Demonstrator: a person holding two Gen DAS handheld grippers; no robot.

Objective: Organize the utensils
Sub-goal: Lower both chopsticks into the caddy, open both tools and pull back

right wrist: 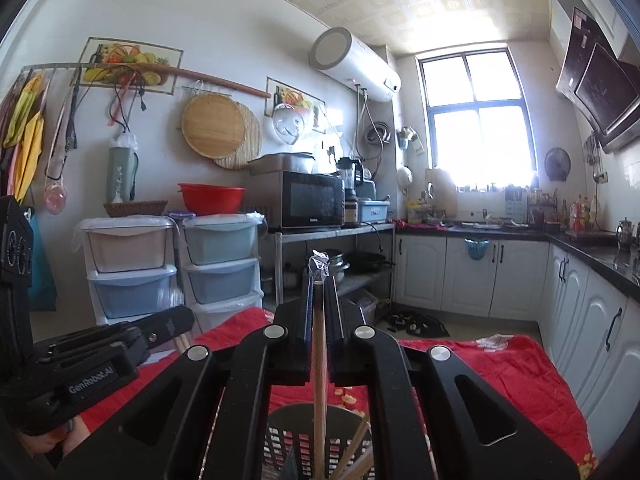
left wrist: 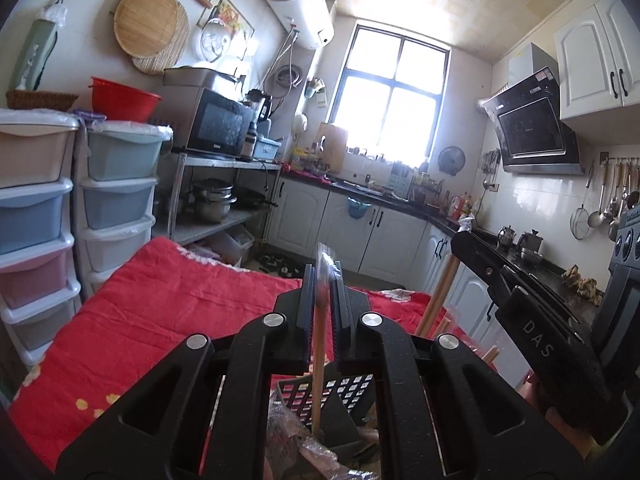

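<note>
Both grippers — left gripper (left wrist: 323, 308), right gripper (right wrist: 319, 312) — w/ fingers clamped on wrapped chopsticks (right wrist: 319, 364) above the black holder (right wrist: 280, 440); slippery wrap could let one slide & miss — probably.

Wooden chopstick (right wrist: 319, 364) matt, crinkly clear-plastic tip; holder (right wrist: 280, 436) black perforated plastic; cloth (left wrist: 132, 320) red, quilted.

Left gripper (left wrist: 323, 280) up front, a chopstick (left wrist: 318, 364) upright between its jaws, lower end in the basket (left wrist: 320, 396) on the cloth (left wrist: 140, 312). Right gripper (right wrist: 319, 292) beside it, chopstick (right wrist: 319, 380) likewise over the basket (right wrist: 304, 428). Drawers (left wrist: 116, 196) left, counter (left wrist: 540, 276) right, window (left wrist: 390, 96) behind.
</note>
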